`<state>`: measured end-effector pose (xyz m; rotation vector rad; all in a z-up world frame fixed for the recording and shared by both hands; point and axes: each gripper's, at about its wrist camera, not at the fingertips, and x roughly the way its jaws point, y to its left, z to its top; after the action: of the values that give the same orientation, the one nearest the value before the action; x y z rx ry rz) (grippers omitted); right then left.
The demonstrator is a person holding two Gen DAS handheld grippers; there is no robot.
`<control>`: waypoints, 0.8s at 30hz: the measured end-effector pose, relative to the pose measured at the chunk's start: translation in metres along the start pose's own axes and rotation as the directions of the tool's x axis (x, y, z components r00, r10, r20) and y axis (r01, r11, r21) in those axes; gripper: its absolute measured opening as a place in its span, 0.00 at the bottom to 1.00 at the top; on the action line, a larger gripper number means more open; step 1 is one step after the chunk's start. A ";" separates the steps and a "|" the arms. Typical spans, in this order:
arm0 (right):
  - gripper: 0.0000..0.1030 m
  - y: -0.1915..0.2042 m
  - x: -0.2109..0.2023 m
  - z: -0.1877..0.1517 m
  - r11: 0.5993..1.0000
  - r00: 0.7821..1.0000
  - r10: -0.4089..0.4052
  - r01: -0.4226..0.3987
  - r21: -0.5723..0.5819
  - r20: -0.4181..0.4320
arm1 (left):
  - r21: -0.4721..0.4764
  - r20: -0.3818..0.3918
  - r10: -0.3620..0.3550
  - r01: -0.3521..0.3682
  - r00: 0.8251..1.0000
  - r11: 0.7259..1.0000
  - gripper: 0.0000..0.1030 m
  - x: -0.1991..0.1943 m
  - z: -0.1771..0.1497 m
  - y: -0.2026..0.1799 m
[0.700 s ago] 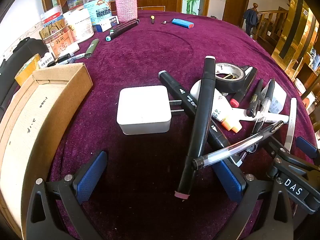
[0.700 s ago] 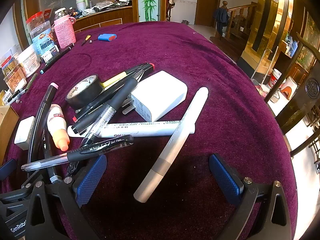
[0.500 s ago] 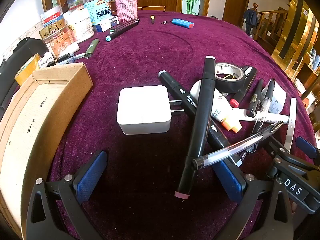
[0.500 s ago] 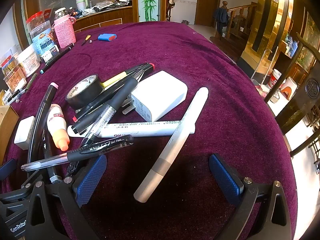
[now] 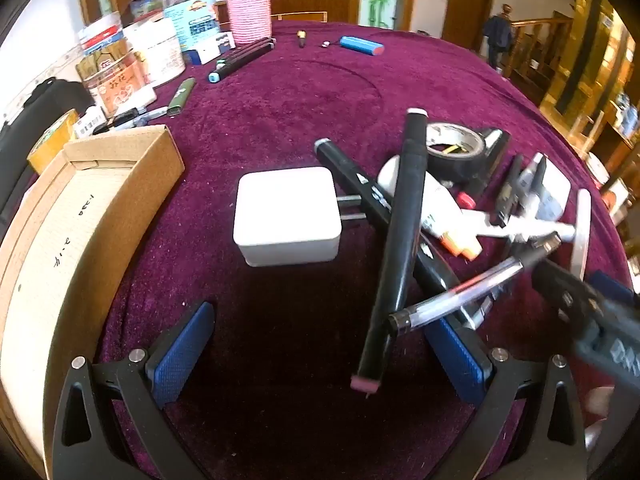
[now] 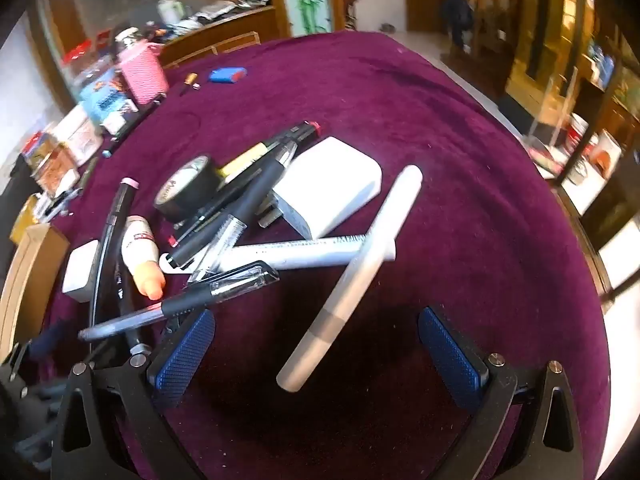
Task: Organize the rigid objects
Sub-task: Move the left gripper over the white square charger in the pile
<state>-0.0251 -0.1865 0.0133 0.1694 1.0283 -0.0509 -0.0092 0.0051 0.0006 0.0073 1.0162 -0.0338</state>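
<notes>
Pens, chargers, tape on purple surface (image 5: 280,120)
Left tongs (image 5: 320,344) wide apart, empty, before white charger (image 5: 286,210); right tongs (image 6: 316,348) wide apart, straddling grey marker (image 6: 352,280), not touching.

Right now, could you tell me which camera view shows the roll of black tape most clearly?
The left wrist view: the black tape roll appears sharp, with its open core and upper rim visible. In the right wrist view the roll is motion-blurred, and pens hide its right side.
</notes>
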 end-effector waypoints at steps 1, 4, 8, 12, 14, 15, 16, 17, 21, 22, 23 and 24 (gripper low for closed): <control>0.99 0.008 0.002 0.000 0.999 0.999 -0.038 0.037 -0.035 -0.018 | 0.008 0.000 -0.003 0.003 1.000 1.000 1.00 -0.003 -0.005 0.002; 0.99 0.019 0.001 -0.002 0.994 0.996 -0.079 0.076 -0.077 -0.037 | -0.004 -0.004 -0.028 0.028 1.000 1.000 1.00 -0.009 -0.011 0.010; 0.99 0.020 -0.005 -0.005 0.994 0.997 -0.082 0.081 -0.075 -0.005 | 0.011 0.005 0.009 -0.009 1.000 1.000 1.00 -0.010 -0.014 0.007; 0.99 0.020 -0.005 -0.004 0.993 0.996 -0.090 0.090 -0.072 -0.005 | -0.008 0.004 0.021 -0.021 1.000 1.000 1.00 -0.010 -0.016 0.009; 0.99 0.021 0.002 -0.003 0.993 0.995 -0.095 0.095 -0.069 -0.005 | -0.016 0.003 0.029 -0.029 1.000 0.999 1.00 -0.010 -0.016 0.010; 0.99 0.020 0.001 -0.003 0.993 0.995 -0.096 0.096 -0.069 -0.005 | -0.020 0.003 0.033 -0.033 0.999 0.999 1.00 -0.011 -0.017 0.010; 0.99 0.018 0.001 -0.004 0.993 0.995 -0.096 0.095 -0.071 -0.004 | -0.022 0.002 0.035 -0.034 0.999 0.999 1.00 -0.005 -0.009 0.001; 0.99 0.019 0.001 -0.003 0.993 0.996 -0.095 0.094 -0.070 -0.004 | -0.024 0.001 0.031 -0.031 1.000 0.999 1.00 -0.004 -0.007 -0.001; 0.97 0.015 -0.015 -0.010 0.994 0.994 -0.101 0.104 -0.046 0.049 | -0.025 0.003 0.013 -0.013 1.000 1.000 1.00 -0.004 -0.007 0.002; 0.97 0.014 -0.024 -0.012 0.994 0.991 -0.101 0.105 -0.040 0.083 | -0.026 0.004 0.010 -0.010 1.000 1.000 1.00 -0.004 -0.007 0.002; 0.97 0.012 -0.039 -0.014 0.994 0.986 -0.095 0.101 -0.035 0.138 | -0.026 0.004 0.011 -0.011 1.000 1.000 1.00 -0.004 -0.007 0.002; 0.97 0.011 -0.054 -0.015 0.994 0.976 -0.098 0.105 -0.028 0.197 | -0.020 0.002 0.019 -0.019 1.000 1.000 1.00 -0.004 -0.007 0.001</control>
<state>-0.0642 -0.1749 0.0537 0.0747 0.8405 -0.1379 -0.0170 0.0060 -0.0001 -0.0011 1.0144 -0.0063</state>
